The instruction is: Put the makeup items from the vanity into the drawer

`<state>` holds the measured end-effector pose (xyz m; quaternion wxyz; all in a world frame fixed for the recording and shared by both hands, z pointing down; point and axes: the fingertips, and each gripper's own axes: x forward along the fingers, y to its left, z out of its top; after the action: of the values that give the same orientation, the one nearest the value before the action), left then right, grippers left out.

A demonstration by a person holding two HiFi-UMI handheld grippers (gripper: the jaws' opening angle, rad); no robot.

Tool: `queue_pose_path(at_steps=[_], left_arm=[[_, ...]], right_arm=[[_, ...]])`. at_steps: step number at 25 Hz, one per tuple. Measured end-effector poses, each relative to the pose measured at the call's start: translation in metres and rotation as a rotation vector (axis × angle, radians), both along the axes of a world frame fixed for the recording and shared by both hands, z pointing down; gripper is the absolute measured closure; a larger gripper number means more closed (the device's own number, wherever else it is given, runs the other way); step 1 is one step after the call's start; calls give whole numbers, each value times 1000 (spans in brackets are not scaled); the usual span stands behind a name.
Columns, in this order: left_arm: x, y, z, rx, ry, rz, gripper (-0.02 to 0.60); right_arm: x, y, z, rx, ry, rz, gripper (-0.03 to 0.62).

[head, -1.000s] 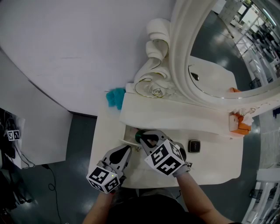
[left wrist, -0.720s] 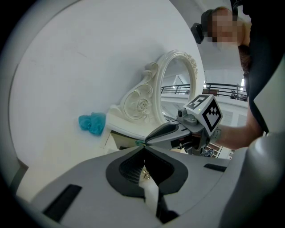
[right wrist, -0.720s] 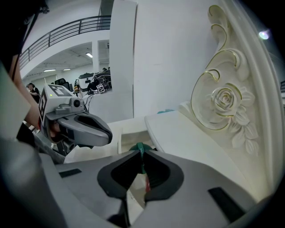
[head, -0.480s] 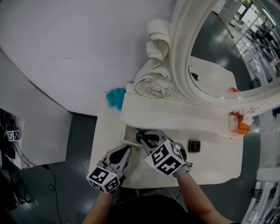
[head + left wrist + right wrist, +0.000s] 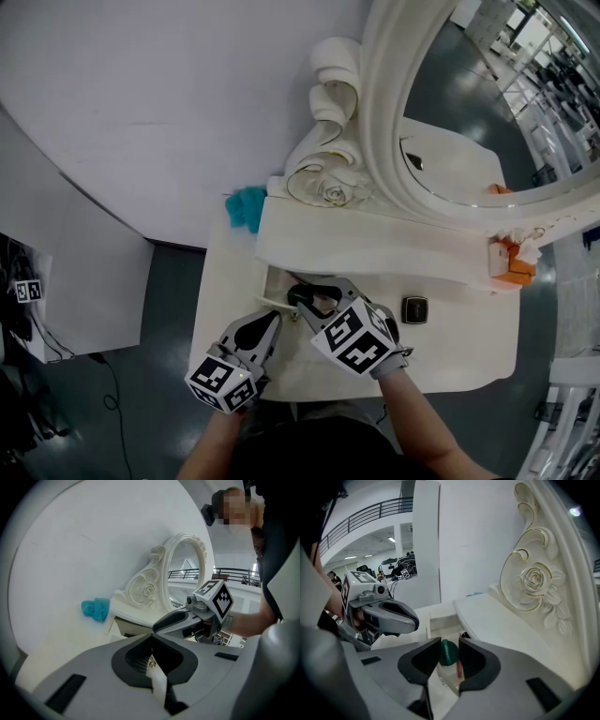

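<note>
Right gripper view shows a small bottle with a dark green cap standing directly between the two jaws of the right tool, the cap at the height of the pads. Below it is the open drawer of the white bench, and the clear body of the bottle reaches down into this drawer. The jaws have just been opening. They are now slightly spread, with the bottle between them, and the pads do not seem to press on the cap. A thin reddish item lies in the drawer just beside the bottle; it is too small to name.

From the head view, the right tool points steeply down into the drawer at the front left part of the bench. The left tool is just beside it, on the left, and is directed at the drawer front. Its own view shows its jaws pressed together around a small gold knob on that front. A black square compact lies on the bench to the right of the right tool, apart from it.
</note>
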<state>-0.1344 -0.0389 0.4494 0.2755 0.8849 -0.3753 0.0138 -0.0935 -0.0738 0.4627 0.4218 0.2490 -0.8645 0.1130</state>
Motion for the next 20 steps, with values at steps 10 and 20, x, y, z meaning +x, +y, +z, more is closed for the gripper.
queue_pose_path(at_steps=[10,20], left_arm=[[9,4,-1,5,-5,24,569],[23,8,-2,12,-11,62,568]], right_arm=[[11,4,-1,15,9,23,482],[21,13,-6,27,-10,20,557]])
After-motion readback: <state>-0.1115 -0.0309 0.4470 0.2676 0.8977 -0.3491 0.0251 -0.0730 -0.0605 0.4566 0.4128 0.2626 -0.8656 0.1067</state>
